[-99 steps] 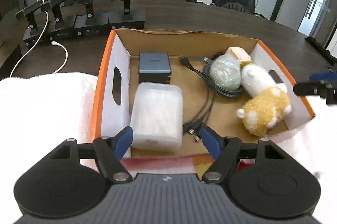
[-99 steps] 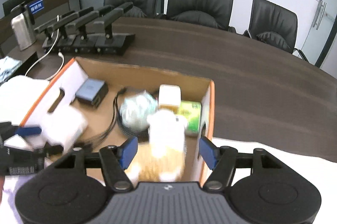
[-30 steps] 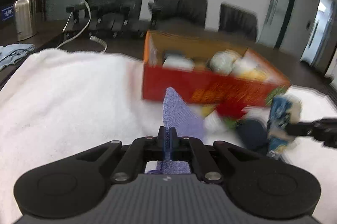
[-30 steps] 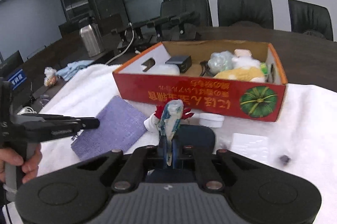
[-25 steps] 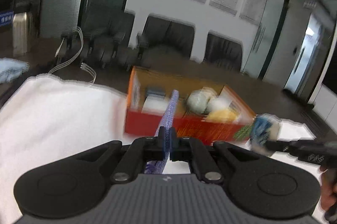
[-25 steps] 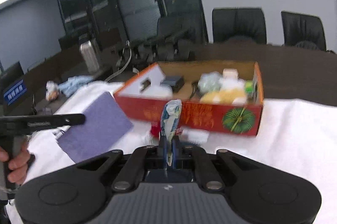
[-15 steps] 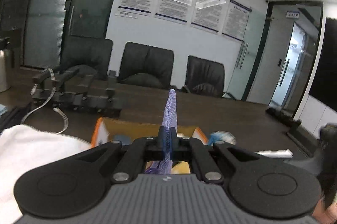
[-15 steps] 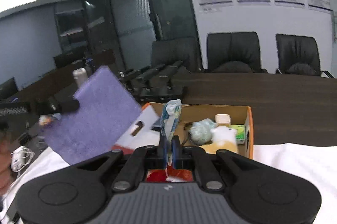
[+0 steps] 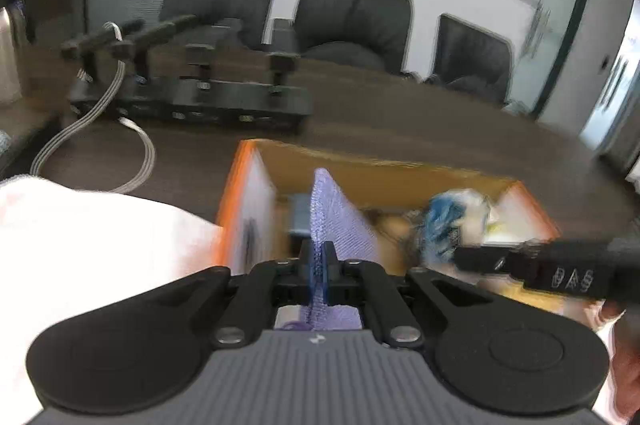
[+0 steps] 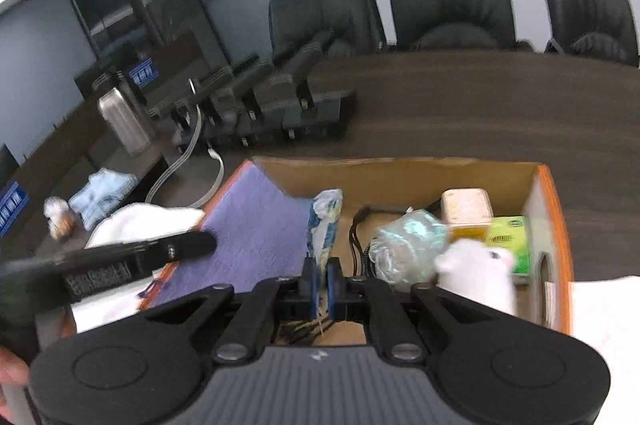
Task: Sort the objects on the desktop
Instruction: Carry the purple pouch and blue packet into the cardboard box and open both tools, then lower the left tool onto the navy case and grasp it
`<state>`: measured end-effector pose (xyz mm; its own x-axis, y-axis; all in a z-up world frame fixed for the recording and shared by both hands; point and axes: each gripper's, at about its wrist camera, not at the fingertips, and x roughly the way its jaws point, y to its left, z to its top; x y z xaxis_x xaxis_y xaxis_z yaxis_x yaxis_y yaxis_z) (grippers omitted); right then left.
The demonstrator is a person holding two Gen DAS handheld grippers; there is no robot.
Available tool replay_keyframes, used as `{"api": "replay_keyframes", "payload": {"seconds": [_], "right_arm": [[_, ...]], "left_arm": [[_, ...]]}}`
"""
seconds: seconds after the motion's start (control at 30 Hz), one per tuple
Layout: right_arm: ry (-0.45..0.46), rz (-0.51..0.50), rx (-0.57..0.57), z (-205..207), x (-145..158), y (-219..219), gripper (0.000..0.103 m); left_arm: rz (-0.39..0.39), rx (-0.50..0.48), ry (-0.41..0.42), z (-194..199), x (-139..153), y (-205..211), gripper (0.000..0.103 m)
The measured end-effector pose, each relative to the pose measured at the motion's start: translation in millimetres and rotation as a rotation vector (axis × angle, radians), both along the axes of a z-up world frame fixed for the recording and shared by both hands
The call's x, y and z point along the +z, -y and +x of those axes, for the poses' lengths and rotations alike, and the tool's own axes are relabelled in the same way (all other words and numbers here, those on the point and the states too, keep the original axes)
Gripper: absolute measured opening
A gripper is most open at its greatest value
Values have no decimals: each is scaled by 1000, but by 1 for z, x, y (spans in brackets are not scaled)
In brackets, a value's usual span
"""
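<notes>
Left gripper [image 9: 319, 262] pinching the purple cloth [image 9: 336, 221] and right gripper [image 10: 320, 283] clamped on a blue-white packet [image 10: 326, 221], I hover over the orange box [image 10: 554, 225], needing low, separate drops clear of the cables [image 10: 358, 245].

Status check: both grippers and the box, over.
Left gripper shut on purple cloth. Right gripper shut on blue-white packet. Both above the box; nothing blocking.

One orange box [image 10: 550, 209], one purple cloth [image 10: 256, 237], one blue-white packet [image 10: 326, 221], two grippers, left [image 9: 319, 265] and right [image 10: 320, 285], one white plush [image 10: 476, 273], one green carton [image 10: 510, 237], one steel flask [image 10: 122, 119], three black chairs, one white towel [image 9: 100, 233].
</notes>
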<state>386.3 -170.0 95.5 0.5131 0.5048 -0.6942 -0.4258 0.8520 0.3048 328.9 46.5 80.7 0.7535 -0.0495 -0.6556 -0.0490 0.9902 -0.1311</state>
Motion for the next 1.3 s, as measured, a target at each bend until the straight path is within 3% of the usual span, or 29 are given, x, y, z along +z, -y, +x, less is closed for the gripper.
{"api": "replay_keyframes", "payload": {"seconds": [0.07, 0.1, 0.13, 0.23, 0.33, 0.53, 0.6, 0.63, 0.67, 0.8, 0.93, 1.03, 1.13, 1.3], "right_arm": [[-18, -26, 30, 13, -13, -15, 4], [-27, -28, 46, 15, -19, -22, 4], [-39, -25, 62, 18, -24, -28, 4], [-53, -69, 77, 25, -33, -43, 4], [-91, -123, 55, 39, -47, -47, 10], [-167, -68, 5, 46, -49, -26, 21], [-175, -35, -9, 42, -38, -16, 36], [-168, -24, -13, 38, -30, -11, 48], [-151, -30, -13, 33, -21, -6, 52], [-75, -116, -38, 13, 6, 10, 52], [-55, -188, -69, -6, 16, 25, 53], [-11, -250, -87, -32, 23, 37, 66], [34, -282, -99, -62, 26, 53, 71], [107, -255, -83, -117, 27, 72, 79]], "left_arm": [[61, -13, -15, -1, -8, -3, 7], [101, -29, -22, 1, -11, -2, 14], [136, -30, -21, 3, -12, 0, 27], [206, -55, 46, -4, -11, 7, 54], [263, -68, 98, -14, -2, 20, 75], [230, -157, 86, -22, 5, 33, 78], [227, -156, 80, -25, 9, 33, 78], [218, -151, 79, -27, 13, 31, 80], [210, -148, 80, -31, 17, 29, 81], [199, -141, 63, -44, 30, 29, 93], [181, -170, -22, -58, 31, 38, 100], [173, -165, -25, -80, 29, 41, 103], [140, -133, -21, -103, 26, 40, 103], [76, -125, 17, -132, 23, 46, 103]]}}
